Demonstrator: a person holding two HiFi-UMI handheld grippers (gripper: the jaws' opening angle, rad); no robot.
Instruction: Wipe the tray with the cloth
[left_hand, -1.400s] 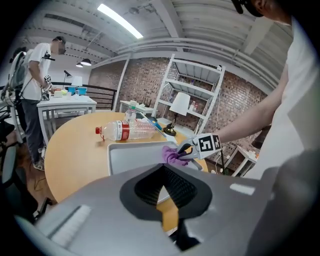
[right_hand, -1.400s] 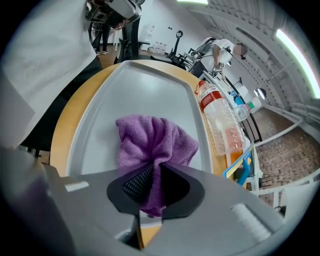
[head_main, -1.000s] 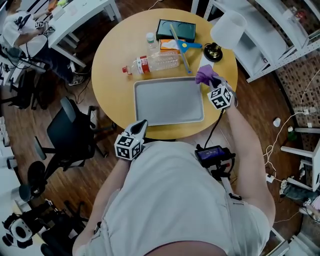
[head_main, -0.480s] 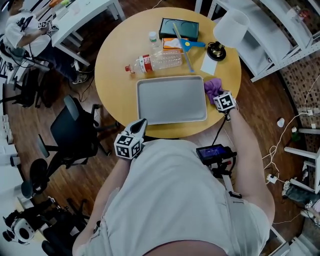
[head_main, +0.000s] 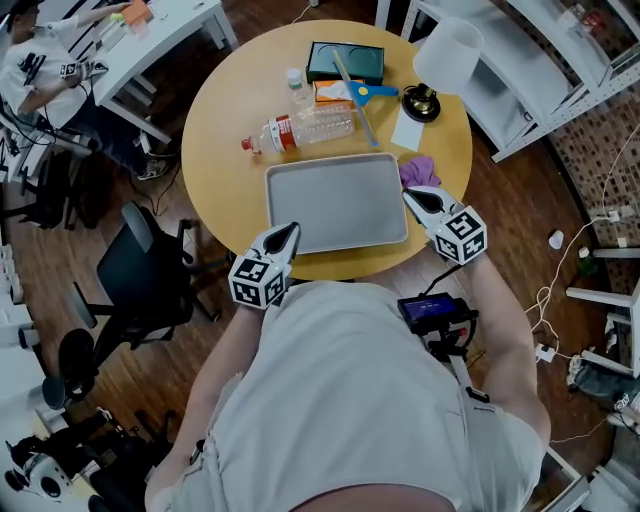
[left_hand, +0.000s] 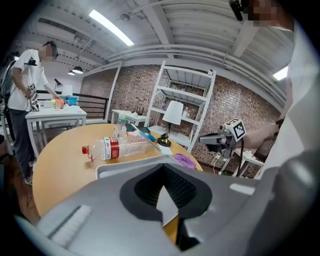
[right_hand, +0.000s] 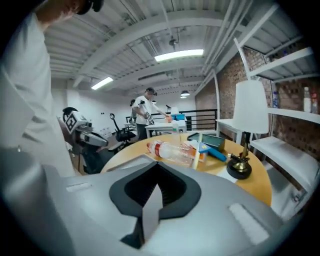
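The grey tray (head_main: 335, 203) lies in the middle of the round wooden table (head_main: 225, 110). A purple cloth (head_main: 418, 169) sits crumpled on the table just off the tray's far right corner, with nothing holding it. My right gripper (head_main: 412, 196) is shut and empty, its tip over the tray's right edge, just short of the cloth. My left gripper (head_main: 289, 233) is shut and empty at the tray's near left edge. The left gripper view shows the tray (left_hand: 125, 167), the cloth (left_hand: 184, 160) and the right gripper (left_hand: 214, 140). In the right gripper view the cloth is hidden.
Beyond the tray lie a clear plastic bottle (head_main: 300, 127), a small bottle (head_main: 294, 82), a dark box (head_main: 348, 62), an orange packet (head_main: 338, 91), a blue-handled stick (head_main: 362, 100), a white card (head_main: 408, 130) and a lamp (head_main: 440, 58). An office chair (head_main: 140, 265) stands at the left.
The right gripper carried the cloth down beside the tray's right corner, let it go and drew back toward me. The left gripper has hardly moved.
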